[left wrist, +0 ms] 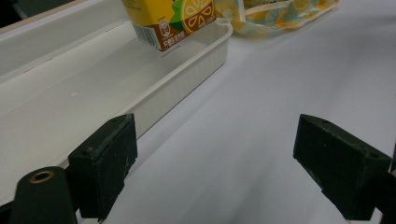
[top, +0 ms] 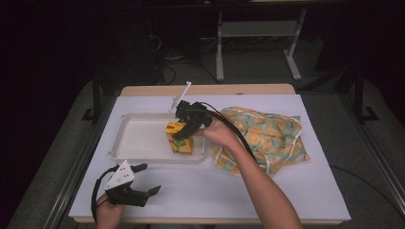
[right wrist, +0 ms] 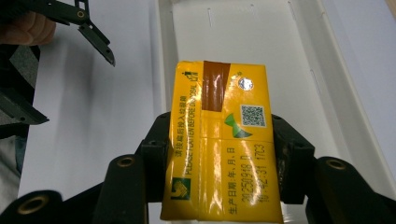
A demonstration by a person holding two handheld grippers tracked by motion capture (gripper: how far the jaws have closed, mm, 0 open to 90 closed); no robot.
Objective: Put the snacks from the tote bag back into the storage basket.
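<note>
A yellow-and-brown juice carton (top: pixel 180 138) stands in the right end of a white tray (top: pixel 138 138). My right gripper (top: pixel 187 127) comes down on it from above and is shut on the carton. In the right gripper view both black pads (right wrist: pixel 156 149) press the sides of the carton (right wrist: pixel 222 140), whose top faces the camera. Near the table's front left my left gripper (top: pixel 143 180) stands open and empty, its jaws pointing right. The left gripper view shows its fingers (left wrist: pixel 105 161) wide apart over bare white table, with the carton (left wrist: pixel 170 18) and tray (left wrist: pixel 154 93) ahead.
A crumpled yellow patterned cloth bag (top: pixel 262 136) with white cords lies right of the tray. The white tabletop (top: pixel 215 186) has free room in front of the tray. A white antenna-like part (top: pixel 180 95) sticks up from the right gripper.
</note>
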